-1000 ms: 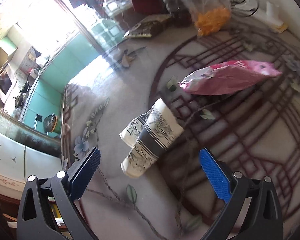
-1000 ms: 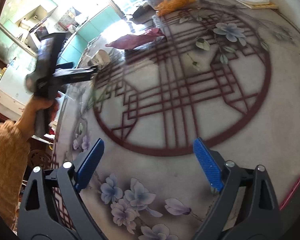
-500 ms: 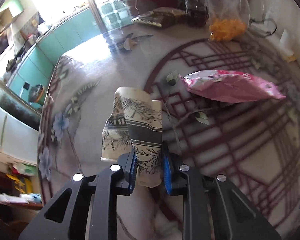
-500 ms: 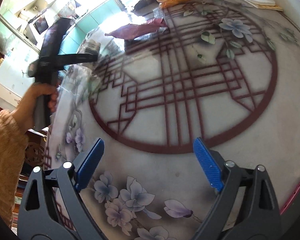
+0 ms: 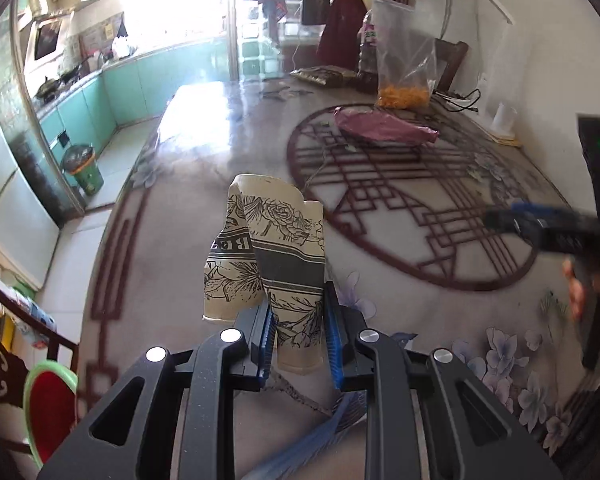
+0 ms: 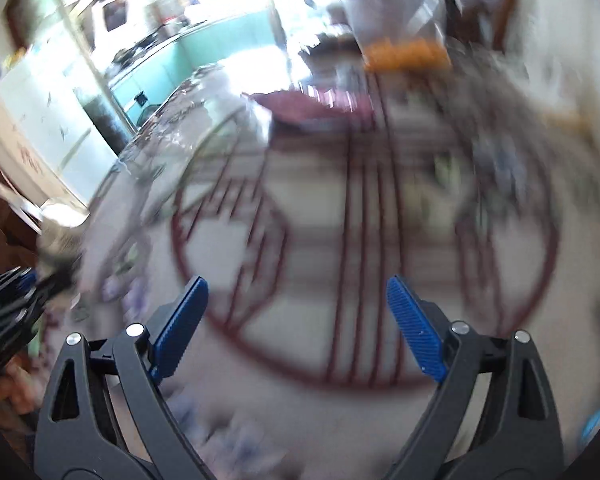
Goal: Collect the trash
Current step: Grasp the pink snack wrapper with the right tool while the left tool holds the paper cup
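My left gripper (image 5: 298, 336) is shut on a crushed paper cup (image 5: 288, 264) printed with black flowers, held up above the table with a second crushed cup stuck to its left side. A flat pink snack bag (image 5: 384, 128) lies far off on the table's red lattice circle. In the right wrist view, which is badly blurred, my right gripper (image 6: 296, 324) stands open with nothing between its blue pads, over the lattice circle; the pink bag (image 6: 300, 104) shows ahead. The right gripper's blue tip (image 5: 528, 216) also enters the left view at the right edge.
A clear bag with orange snacks (image 5: 404, 64), a dark packet (image 5: 324, 76) and a cable sit at the table's (image 5: 196, 128) far end. A green bin (image 5: 82, 168) stands on the kitchen floor to the left. A red stool (image 5: 50, 404) is near the front left corner.
The left gripper closed on the paper cup that lay on the table, lifted it and drew back toward the near end. The right gripper swung, blurring its view, and stayed open.
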The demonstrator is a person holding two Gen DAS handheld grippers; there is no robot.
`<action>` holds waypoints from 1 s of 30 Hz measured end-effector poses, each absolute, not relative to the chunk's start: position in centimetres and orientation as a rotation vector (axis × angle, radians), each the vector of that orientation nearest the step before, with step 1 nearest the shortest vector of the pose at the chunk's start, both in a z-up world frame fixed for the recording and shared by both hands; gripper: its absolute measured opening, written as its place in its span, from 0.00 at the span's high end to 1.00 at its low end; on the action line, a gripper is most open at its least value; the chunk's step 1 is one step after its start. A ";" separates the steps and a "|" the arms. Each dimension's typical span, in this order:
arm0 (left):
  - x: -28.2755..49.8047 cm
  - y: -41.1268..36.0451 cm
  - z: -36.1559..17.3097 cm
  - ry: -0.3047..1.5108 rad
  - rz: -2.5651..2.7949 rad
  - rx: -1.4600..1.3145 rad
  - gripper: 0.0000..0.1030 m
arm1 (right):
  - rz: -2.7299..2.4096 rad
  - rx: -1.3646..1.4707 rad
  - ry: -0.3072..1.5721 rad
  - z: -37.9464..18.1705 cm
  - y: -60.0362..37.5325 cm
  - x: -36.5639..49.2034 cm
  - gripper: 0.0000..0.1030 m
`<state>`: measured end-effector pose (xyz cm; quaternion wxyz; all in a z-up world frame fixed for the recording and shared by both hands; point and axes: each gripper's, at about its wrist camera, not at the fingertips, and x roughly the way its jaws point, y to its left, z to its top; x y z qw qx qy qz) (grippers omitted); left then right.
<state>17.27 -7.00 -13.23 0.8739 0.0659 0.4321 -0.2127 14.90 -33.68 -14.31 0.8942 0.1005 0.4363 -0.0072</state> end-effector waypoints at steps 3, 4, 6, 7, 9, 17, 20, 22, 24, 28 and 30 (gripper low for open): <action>18.6 -6.4 -13.5 0.948 -0.502 -0.023 0.81 | -0.030 0.070 0.930 -14.2 -34.6 20.6 0.14; 18.8 -6.7 -13.8 0.949 -0.496 -0.005 0.81 | -0.033 0.033 0.949 -14.2 -35.0 22.5 0.14; 19.1 -7.2 -14.1 0.934 -0.485 0.027 0.81 | -0.059 -0.062 0.980 -14.3 -35.4 26.0 0.14; 19.4 -7.4 -14.2 0.936 -0.487 0.031 0.80 | -0.067 -0.115 1.001 -14.4 -35.4 27.9 0.14; 19.8 -7.2 -14.2 0.941 -0.502 -0.009 0.80 | -0.080 -0.178 1.028 -14.7 -35.3 30.5 0.14; 21.1 -5.7 -14.6 0.954 -0.481 -0.103 0.80 | -0.095 -0.213 1.157 -17.9 -34.3 36.7 0.27; 21.5 -5.1 -15.0 0.978 -0.471 -0.143 0.80 | -0.081 -0.217 1.136 -17.7 -33.6 36.3 0.49; 21.6 -5.0 -15.2 0.983 -0.463 -0.155 0.80 | -0.070 -0.277 1.119 -17.6 -32.6 35.2 0.53; 21.6 -4.9 -15.3 0.979 -0.449 -0.148 0.80 | -0.037 -0.301 1.087 -17.0 -31.3 32.9 0.57; 21.6 -4.8 -15.4 0.983 -0.446 -0.161 0.80 | -0.027 -0.251 1.034 -15.3 -29.7 28.0 0.61; 21.5 -4.7 -15.3 0.976 -0.442 -0.162 0.80 | -0.028 -0.217 1.019 -14.3 -28.6 24.8 0.61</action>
